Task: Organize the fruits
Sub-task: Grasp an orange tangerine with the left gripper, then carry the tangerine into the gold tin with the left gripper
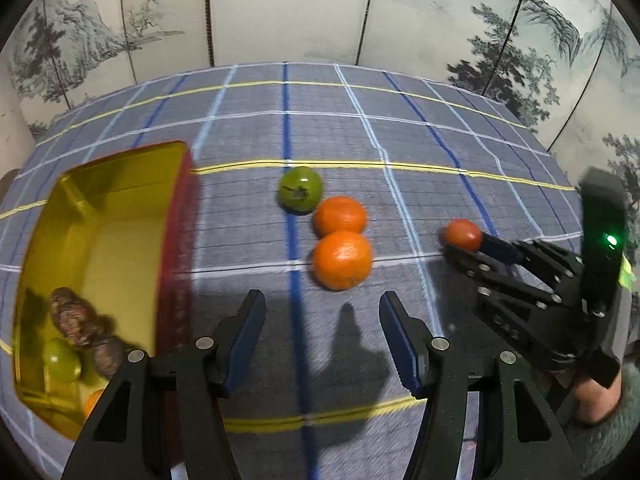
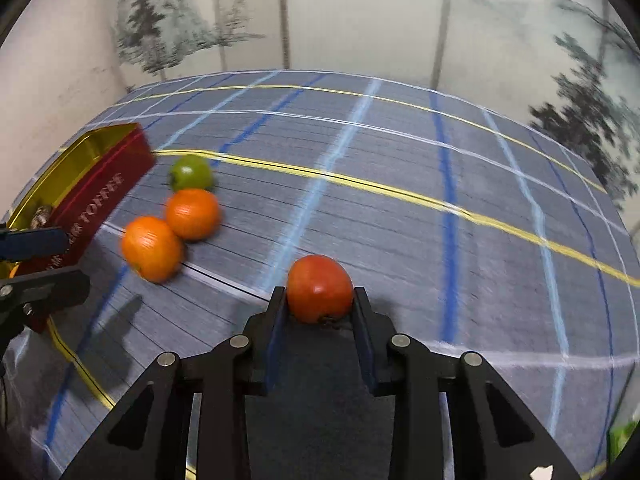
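Starting at your far left in the left wrist view, the tin (image 1: 120, 240) sits at about nine o'clock on the plaid cloth (image 1: 400, 140), its long axis running from near you away toward the folding screen (image 1: 280, 8), gold inside and red on its outer wall. At its near end lie two brown fruits (image 1: 76, 320), a green one (image 1: 62, 360) and an edge of something orange.

Your left gripper (image 1: 322, 340) hangs at six o'clock with its blue pads spread wide, touching nothing, over bare cloth.

Past it, toward twelve o'clock, three fruits form a row running away from you: the near orange (image 1: 342, 260) touches the far orange (image 1: 340, 216), and the green tomato (image 1: 300, 189) sits just beside that one, stem end turned toward you.

At three o'clock, your right gripper (image 2: 320, 300) pinches the red tomato (image 2: 320, 288) between its two fingertips, one pad on each flank. In the right wrist view the tomato's stem end faces down toward the gripper's base. Whether it is lifted clear of the cloth cannot be told.
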